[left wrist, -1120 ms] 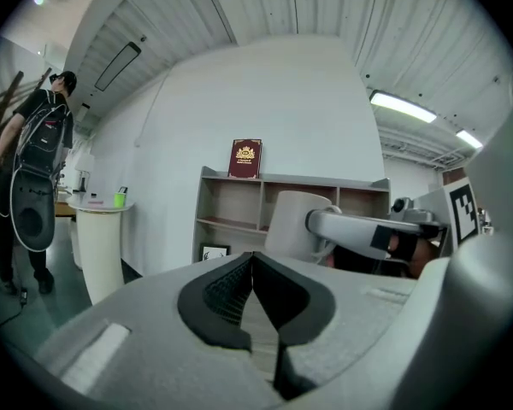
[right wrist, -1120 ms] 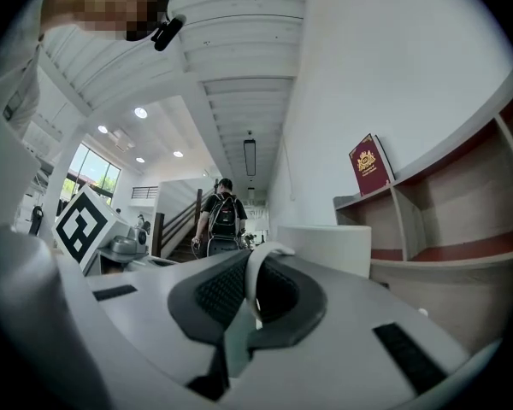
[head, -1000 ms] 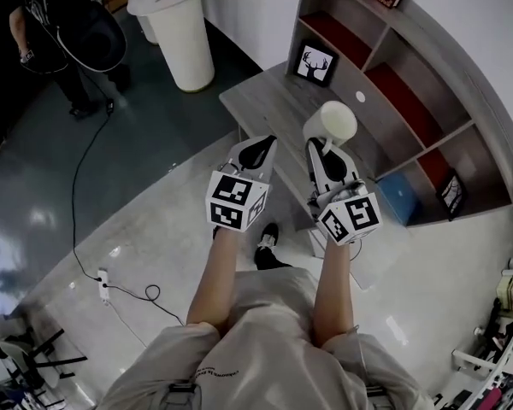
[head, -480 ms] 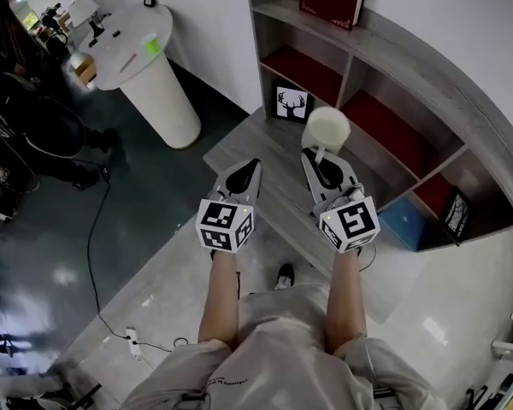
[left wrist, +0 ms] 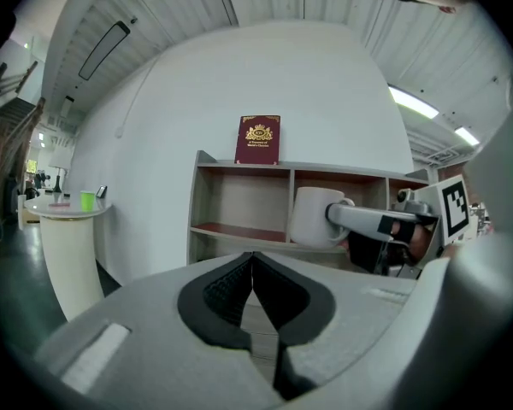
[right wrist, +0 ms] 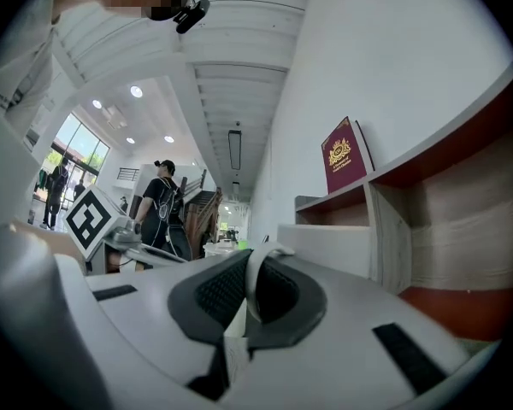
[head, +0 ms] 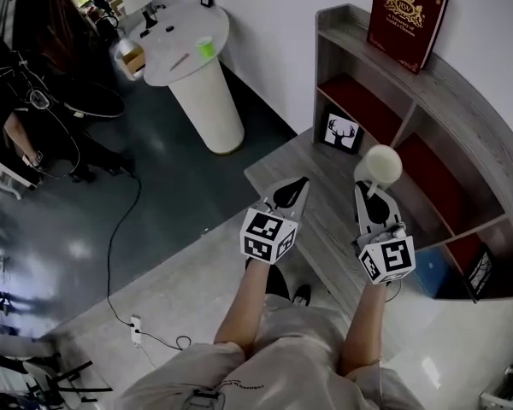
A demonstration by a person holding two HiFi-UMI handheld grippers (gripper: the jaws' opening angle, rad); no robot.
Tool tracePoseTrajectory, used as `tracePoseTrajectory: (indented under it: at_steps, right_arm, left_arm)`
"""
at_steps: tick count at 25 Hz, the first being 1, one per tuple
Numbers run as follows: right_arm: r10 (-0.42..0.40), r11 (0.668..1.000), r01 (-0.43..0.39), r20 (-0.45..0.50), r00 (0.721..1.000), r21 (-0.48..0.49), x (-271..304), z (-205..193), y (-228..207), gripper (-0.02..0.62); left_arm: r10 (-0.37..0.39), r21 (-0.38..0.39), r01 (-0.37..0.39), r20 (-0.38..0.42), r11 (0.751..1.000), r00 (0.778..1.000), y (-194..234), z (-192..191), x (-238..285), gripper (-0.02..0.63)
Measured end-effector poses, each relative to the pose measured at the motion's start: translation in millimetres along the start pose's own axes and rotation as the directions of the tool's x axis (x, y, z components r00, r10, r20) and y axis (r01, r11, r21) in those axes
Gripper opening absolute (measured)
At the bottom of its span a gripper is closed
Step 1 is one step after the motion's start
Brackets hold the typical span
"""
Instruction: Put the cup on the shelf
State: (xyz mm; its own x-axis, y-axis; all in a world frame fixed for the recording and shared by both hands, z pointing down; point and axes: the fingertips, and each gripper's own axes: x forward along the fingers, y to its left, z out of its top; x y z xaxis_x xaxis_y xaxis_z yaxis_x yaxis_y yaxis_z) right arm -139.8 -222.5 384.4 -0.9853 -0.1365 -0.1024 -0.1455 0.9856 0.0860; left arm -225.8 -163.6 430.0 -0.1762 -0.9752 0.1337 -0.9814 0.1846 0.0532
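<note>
My right gripper [head: 369, 188] is shut on the handle of a white cup [head: 382, 164], which it holds in the air in front of the grey shelf unit [head: 462, 92], near the middle compartment with a red floor. In the left gripper view the cup [left wrist: 315, 216] hangs before the shelf [left wrist: 239, 195], gripped by its handle. In the right gripper view the cup handle [right wrist: 258, 267] sits between the pads and the cup body [right wrist: 325, 246] fills the space ahead. My left gripper [head: 292, 190] is shut with nothing in it, to the left of the cup.
A dark red book [head: 407, 20] stands on top of the shelf. A framed deer picture [head: 343, 132] sits in the low compartment, over a low grey bench [head: 325, 203]. A white round stand [head: 201, 75] with a green cup is at the left. A person [head: 43, 101] stands far left.
The view has shifted, so the shelf now lies further right. Both grippers and the cup have moved right and slightly down in the picture, the cup staying in the right gripper.
</note>
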Motion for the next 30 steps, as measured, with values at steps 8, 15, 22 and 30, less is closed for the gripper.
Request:
tracePoseTrajectory:
  at_steps: [8, 15, 22, 30]
  right_arm:
    - [-0.043, 0.998, 0.042, -0.024, 0.999, -0.04, 42.7, 7.1, -0.5, 0.015]
    - [-0.107, 0.994, 0.107, -0.048, 0.993, -0.019, 78.4, 1.9, -18.8, 0.015]
    - [-0.206, 0.978, 0.206, -0.058, 0.977, -0.005, 113.7, -6.3, -39.3, 0.015]
    - [-0.353, 0.935, 0.354, -0.033, 0.935, 0.01, 151.6, -12.5, -66.6, 0.015]
  left_arm:
    - [-0.085, -0.024, 0.085, 0.006, 0.996, 0.996, 28.4, 23.6, 40.2, 0.011]
    - [-0.188, -0.015, 0.187, -0.008, 0.982, 0.982, 39.0, 39.9, 87.8, 0.011]
    - [-0.282, 0.006, 0.282, -0.032, 0.959, 0.959, 60.7, 50.5, 122.7, 0.011]
    - [-0.412, 0.042, 0.414, -0.045, 0.909, 0.91, 80.5, 58.8, 159.5, 0.011]
